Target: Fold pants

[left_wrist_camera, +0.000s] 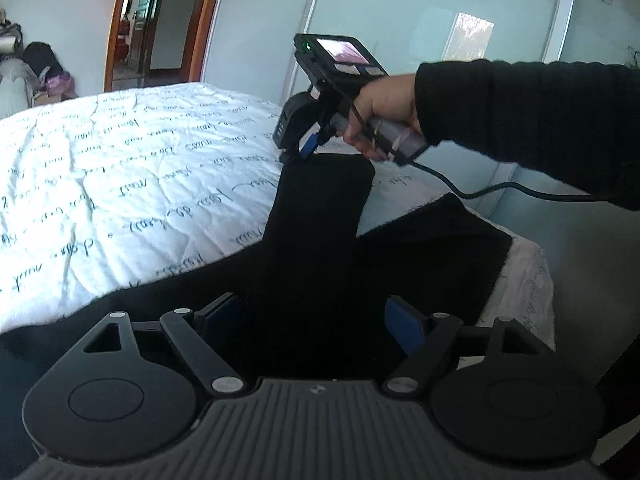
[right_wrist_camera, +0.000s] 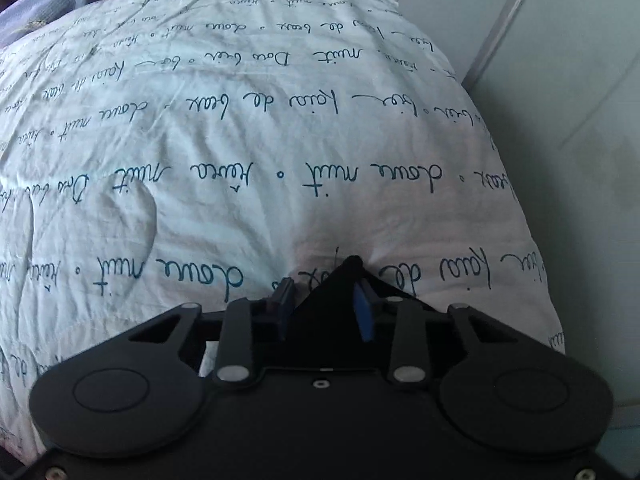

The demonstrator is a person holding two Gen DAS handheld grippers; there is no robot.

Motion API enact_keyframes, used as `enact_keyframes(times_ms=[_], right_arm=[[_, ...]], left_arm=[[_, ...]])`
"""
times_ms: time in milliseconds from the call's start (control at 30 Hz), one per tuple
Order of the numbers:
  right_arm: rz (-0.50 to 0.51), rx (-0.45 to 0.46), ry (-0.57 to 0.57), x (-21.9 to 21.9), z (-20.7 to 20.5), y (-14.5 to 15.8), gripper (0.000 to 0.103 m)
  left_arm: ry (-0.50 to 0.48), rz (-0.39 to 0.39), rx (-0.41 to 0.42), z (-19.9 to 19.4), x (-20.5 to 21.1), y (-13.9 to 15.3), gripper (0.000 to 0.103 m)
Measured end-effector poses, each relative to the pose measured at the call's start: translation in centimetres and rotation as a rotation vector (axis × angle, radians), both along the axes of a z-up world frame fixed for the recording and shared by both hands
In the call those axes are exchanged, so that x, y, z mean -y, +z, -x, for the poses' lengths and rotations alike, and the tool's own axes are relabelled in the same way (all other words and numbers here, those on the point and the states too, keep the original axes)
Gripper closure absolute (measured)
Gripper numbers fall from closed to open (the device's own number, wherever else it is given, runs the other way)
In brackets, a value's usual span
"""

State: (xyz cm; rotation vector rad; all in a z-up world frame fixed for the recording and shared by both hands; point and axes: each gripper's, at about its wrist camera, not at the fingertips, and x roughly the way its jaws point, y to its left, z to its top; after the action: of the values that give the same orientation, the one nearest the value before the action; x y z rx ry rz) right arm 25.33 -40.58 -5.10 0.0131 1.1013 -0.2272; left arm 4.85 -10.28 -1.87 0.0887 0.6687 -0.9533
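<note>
Black pants lie on the white bed near its right edge. My right gripper holds one end of a pant leg lifted off the bed; in its own view the black cloth sits pinched between the blue pads. My left gripper is low over the pants, its blue pads spread wide on either side of the black cloth, not clamped.
The bed has a white quilt with blue script. A pale wardrobe wall stands close on the right. A doorway and a pile of clothes are at the far left.
</note>
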Motion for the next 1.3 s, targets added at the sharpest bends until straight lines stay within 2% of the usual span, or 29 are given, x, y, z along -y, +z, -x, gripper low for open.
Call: enact_keyframes(times_ms=[67, 167, 267, 367, 433, 600, 667, 700, 767, 800, 833, 867, 933, 1000, 1033, 1100, 1300], right_arm=[[-0.023, 0.042, -0.017, 0.5, 0.4, -0.2, 0.08], [-0.077, 0.114, -0.044, 1.4, 1.0, 0.4, 0.096], [-0.205, 0.236, -0.067, 3.1, 3.0, 2.2, 0.097], [-0.333, 0.347, -0.072, 4.4, 5.6, 3.9, 0.097], [-0.394, 0.421, -0.058, 5.2, 7.5, 4.9, 0.097], [-0.483, 0.512, -0.058, 6.8, 10.2, 6.0, 0.097], [-0.522, 0.545, -0.061, 7.4, 11.3, 6.5, 0.097], [-0.533, 0.562, -0.055, 7.6, 11.8, 6.7, 0.097], [-0.547, 0.587, -0.057, 8.0, 12.9, 7.1, 0.097], [-0.558, 0.59, -0.058, 8.2, 13.2, 7.1, 0.097], [-0.558, 0.595, -0.064, 8.4, 13.7, 7.1, 0.097], [-0.558, 0.599, -0.074, 8.6, 14.1, 6.9, 0.097], [-0.574, 0.603, -0.087, 9.1, 15.0, 6.4, 0.097], [-0.575, 0.607, -0.105, 9.5, 15.7, 6.0, 0.097], [-0.584, 0.61, -0.108, 9.7, 16.1, 5.9, 0.097], [-0.589, 0.621, -0.114, 9.9, 17.0, 6.1, 0.097], [-0.597, 0.688, -0.138, 11.2, 20.8, 7.4, 0.097]], left_arm=[[0.008, -0.022, 0.004, -0.1, 0.5, -0.3, 0.02], [0.021, -0.061, -0.014, -0.4, 1.1, -1.0, 0.02], [0.027, -0.08, -0.021, -0.6, 1.6, -1.4, 0.02], [0.049, -0.088, 0.007, -0.7, 1.8, -1.1, 0.02], [0.071, -0.095, 0.012, -1.2, 2.1, -0.9, 0.016], [0.041, -0.144, -0.023, -1.9, 3.9, -1.4, 0.016], [0.031, -0.141, -0.047, -1.8, 4.5, -1.7, 0.017], [0.034, -0.136, -0.056, -1.8, 4.7, -1.9, 0.019], [0.036, -0.133, -0.068, -1.8, 5.0, -2.0, 0.03], [0.036, -0.129, -0.078, -1.9, 5.1, -1.9, 0.043], [0.033, -0.124, -0.087, -1.9, 5.1, -1.9, 0.063], [0.024, -0.121, -0.113, -2.1, 5.1, -1.9, 0.07], [0.021, -0.105, -0.152, -2.4, 5.0, -1.8, 0.072], [0.019, -0.115, -0.147, -2.4, 5.0, -1.8, 0.088], [0.022, -0.111, -0.145, -2.2, 4.9, -1.6, 0.092], [0.017, -0.104, -0.128, -1.6, 4.9, -1.2, 0.096], [-0.038, -0.107, -0.025, 0.9, 5.4, 0.5, 0.098]])
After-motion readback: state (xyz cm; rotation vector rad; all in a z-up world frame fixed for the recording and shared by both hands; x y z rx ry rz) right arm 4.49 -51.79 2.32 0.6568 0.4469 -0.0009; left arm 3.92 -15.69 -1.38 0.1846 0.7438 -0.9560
